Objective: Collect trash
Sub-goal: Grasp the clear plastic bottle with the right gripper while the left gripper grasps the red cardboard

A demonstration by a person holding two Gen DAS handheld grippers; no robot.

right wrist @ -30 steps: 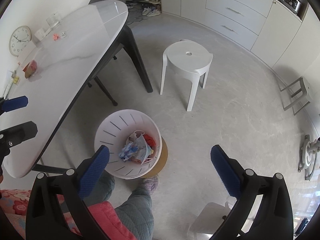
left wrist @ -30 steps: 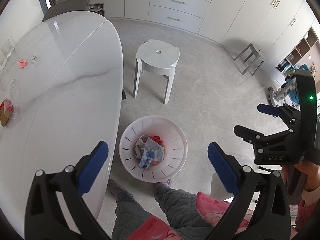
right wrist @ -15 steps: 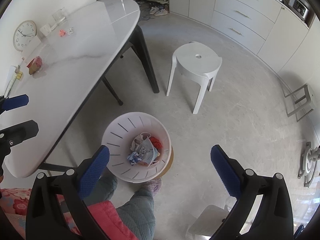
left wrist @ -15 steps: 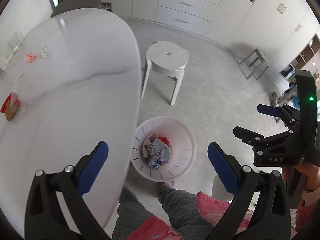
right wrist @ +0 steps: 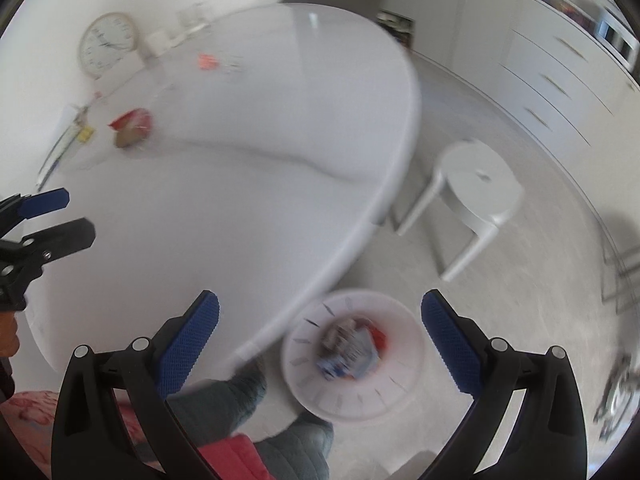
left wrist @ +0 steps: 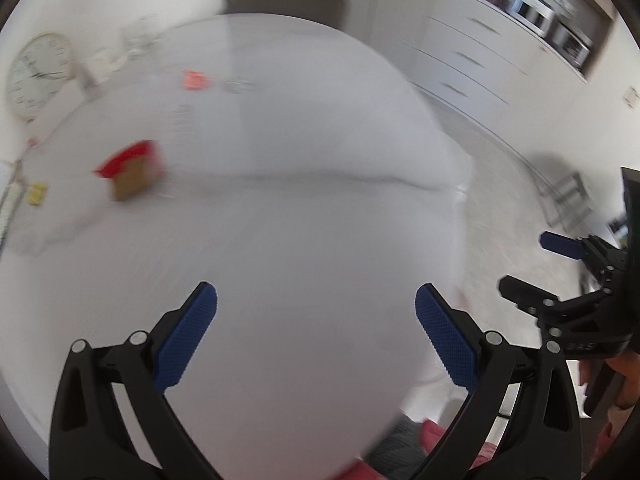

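Observation:
Both views are motion-blurred. My left gripper [left wrist: 316, 320] is open and empty above the white oval table [left wrist: 300, 240]. A red and brown wrapper [left wrist: 132, 170] lies on the table far left of it, and a small orange scrap [left wrist: 194, 79] lies farther back. My right gripper [right wrist: 320, 328] is open and empty over the table's edge. The white slotted bin [right wrist: 352, 356] stands on the floor just beyond, holding crumpled wrappers [right wrist: 348, 346]. The right view also shows the red and brown wrapper [right wrist: 132, 128], the orange scrap [right wrist: 207, 60] and the left gripper [right wrist: 48, 216].
A white stool [right wrist: 476, 196] stands on the floor right of the table. A round clock [right wrist: 106, 42] leans on the wall behind the table, with small items beside it. Cabinets [left wrist: 480, 52] line the far wall. A person's legs [right wrist: 288, 440] are beside the bin.
Both grippers have swung left and up from the bin toward the table top. The left view lost the bin and now faces the wrappers. Both stay open.

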